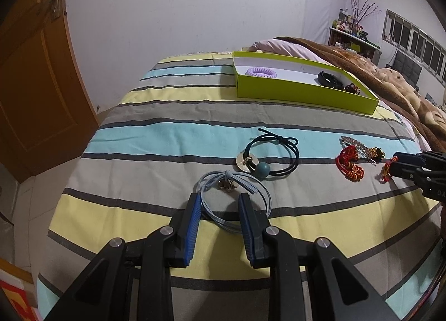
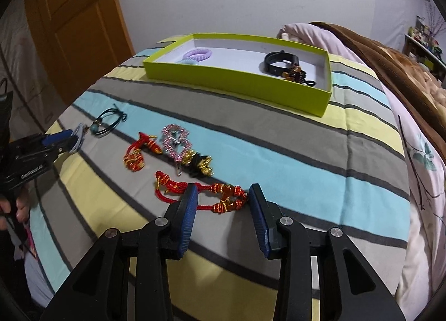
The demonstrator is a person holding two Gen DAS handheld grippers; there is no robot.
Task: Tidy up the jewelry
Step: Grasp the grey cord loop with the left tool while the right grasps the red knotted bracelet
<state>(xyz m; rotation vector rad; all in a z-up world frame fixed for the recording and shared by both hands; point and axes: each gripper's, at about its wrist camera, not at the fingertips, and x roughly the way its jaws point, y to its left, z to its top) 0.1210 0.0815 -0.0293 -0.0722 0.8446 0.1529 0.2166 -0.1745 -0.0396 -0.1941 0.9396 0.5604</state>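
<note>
The left tongs [image 1: 220, 204] stand parted over the pale blue hair tie [image 1: 234, 198], pads not pressing it; the right tongs [image 2: 223, 195] likewise gape around the red cord bracelet [image 2: 200, 195], its beaded end between the fingers, ungripped (whether a pad touches the cord I cannot tell); both pieces lie on the striped bed cover [image 2: 278, 153]; further out rest a black hair tie [image 1: 274, 153], another red knotted piece [image 2: 139, 153] and a pink beaded clip [image 2: 175, 140]; beyond sits the green box [image 2: 237, 81], holding a purple coil tie [image 2: 198, 56] and black band [image 2: 276, 64].
</note>
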